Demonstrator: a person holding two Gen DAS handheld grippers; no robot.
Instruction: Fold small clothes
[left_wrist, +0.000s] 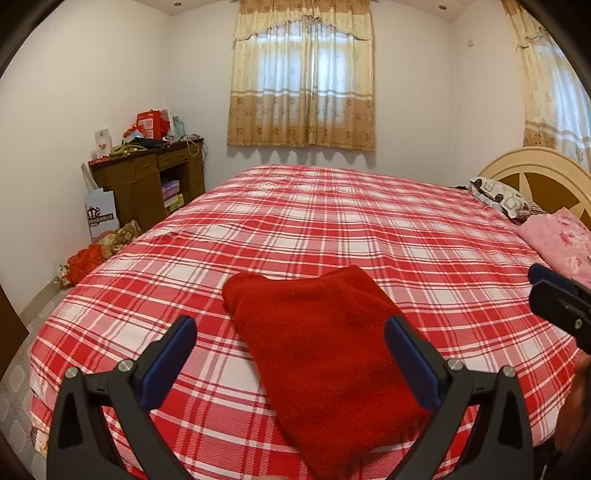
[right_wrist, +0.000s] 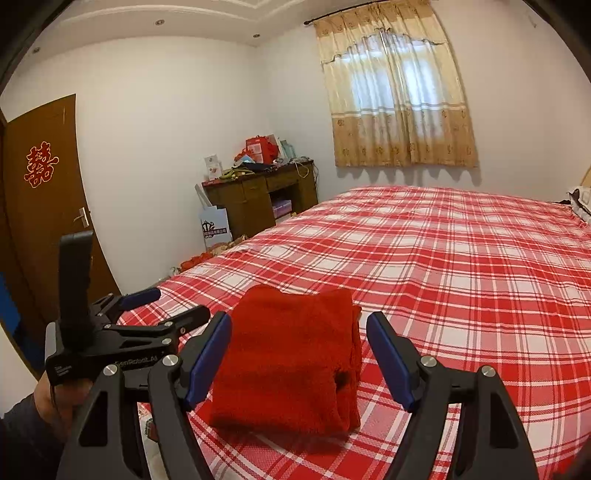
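A red knitted garment (left_wrist: 325, 350) lies folded into a thick rectangle near the front edge of the bed (left_wrist: 332, 221); it also shows in the right wrist view (right_wrist: 291, 362). My left gripper (left_wrist: 290, 332) is open and empty, held just above the garment's near end. My right gripper (right_wrist: 299, 328) is open and empty, its fingers either side of the garment from above. The right gripper shows at the right edge of the left wrist view (left_wrist: 554, 299). The left gripper shows at the left of the right wrist view (right_wrist: 162, 306).
The bed has a red and white plaid sheet (right_wrist: 461, 258). A pink floral quilt (left_wrist: 561, 240) and a patterned pillow (left_wrist: 498, 195) lie by the headboard. A cluttered brown desk (left_wrist: 147, 177) stands at the far left wall. A brown door (right_wrist: 44, 206) is at left.
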